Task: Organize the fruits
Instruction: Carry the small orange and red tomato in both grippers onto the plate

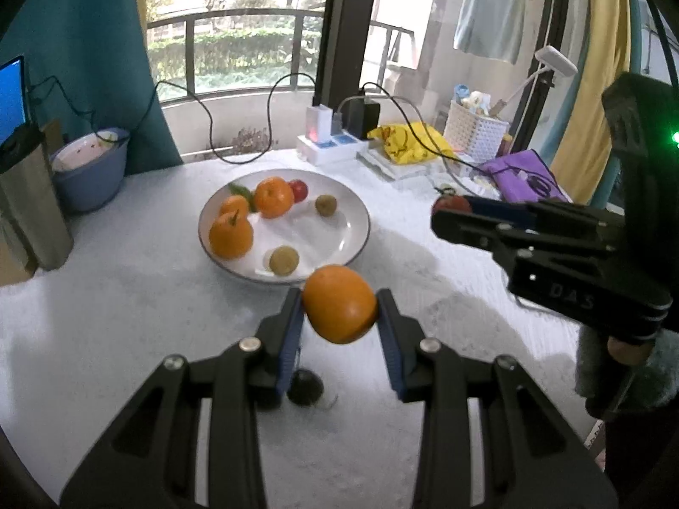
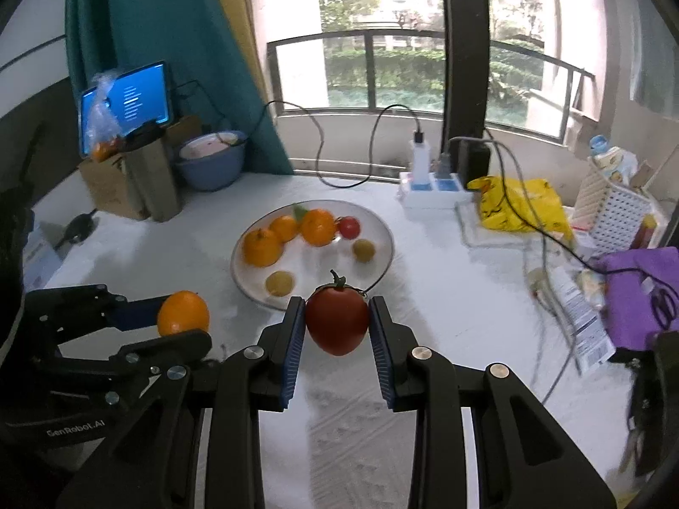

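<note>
The left gripper (image 1: 339,311) pinches an orange (image 1: 339,303) between its blue pads, held above the table at about six o'clock from the plate; the right gripper (image 2: 337,322) is pressed onto a red tomato (image 2: 337,320) with a green stem, likewise off the surface, near the plate's five o'clock edge in its own view; the white table (image 1: 106,318) carries everything; the white plate (image 1: 339,199) sits near its middle, holding three oranges (image 1: 231,235) from nine to twelve o'clock, a small red tomato (image 1: 299,190) at about one o'clock, and two small yellow-green fruits, one (image 1: 326,205) at two o'clock, the other (image 1: 283,260) at six; a small dark object (image 1: 305,386) lies on the table beneath the left gripper, too blurred to identify.
</note>
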The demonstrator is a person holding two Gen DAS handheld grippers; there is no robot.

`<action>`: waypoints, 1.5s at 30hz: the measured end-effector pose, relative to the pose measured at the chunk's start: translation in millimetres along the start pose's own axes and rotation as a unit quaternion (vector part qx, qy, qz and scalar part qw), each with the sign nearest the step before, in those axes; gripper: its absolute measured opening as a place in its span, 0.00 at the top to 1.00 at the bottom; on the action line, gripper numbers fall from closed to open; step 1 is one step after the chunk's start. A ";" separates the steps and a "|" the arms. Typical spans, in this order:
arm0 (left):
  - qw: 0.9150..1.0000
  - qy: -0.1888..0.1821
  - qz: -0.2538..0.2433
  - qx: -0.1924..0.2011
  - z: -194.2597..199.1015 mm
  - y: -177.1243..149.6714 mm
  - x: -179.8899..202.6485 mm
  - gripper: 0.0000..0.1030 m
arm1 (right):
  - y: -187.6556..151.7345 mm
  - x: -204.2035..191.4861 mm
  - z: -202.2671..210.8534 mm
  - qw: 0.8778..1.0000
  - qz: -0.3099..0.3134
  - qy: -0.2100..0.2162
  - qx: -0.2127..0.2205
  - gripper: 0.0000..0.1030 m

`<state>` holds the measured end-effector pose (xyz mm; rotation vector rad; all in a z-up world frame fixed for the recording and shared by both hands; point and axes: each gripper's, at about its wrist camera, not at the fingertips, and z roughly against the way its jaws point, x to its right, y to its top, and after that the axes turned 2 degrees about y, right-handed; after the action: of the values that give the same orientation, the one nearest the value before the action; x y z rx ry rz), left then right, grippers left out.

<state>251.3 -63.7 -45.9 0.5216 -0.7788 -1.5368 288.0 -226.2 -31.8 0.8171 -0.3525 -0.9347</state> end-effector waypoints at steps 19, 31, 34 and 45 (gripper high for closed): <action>1.000 -0.003 0.004 -0.005 -66.7 39.7 -25.1 0.65 | 24.2 21.2 -54.7 0.999 -0.006 -0.020 -0.028 0.69; 0.999 0.006 0.027 -0.021 -101.4 50.1 -50.3 0.65 | 26.9 16.4 -107.0 0.998 -0.002 0.016 -0.063 0.69; 0.999 0.007 0.028 -0.024 -106.1 51.6 -53.0 0.65 | 25.2 17.8 -113.3 0.997 -0.004 0.022 -0.068 0.69; 0.998 0.003 0.037 -0.042 -113.5 52.4 -56.6 0.64 | 21.6 19.8 -125.0 0.997 -0.012 0.023 -0.077 0.69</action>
<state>376.2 -27.2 -89.7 0.4304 -0.7186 -1.4928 385.8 -177.2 -98.9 0.7009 -0.2285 -0.9522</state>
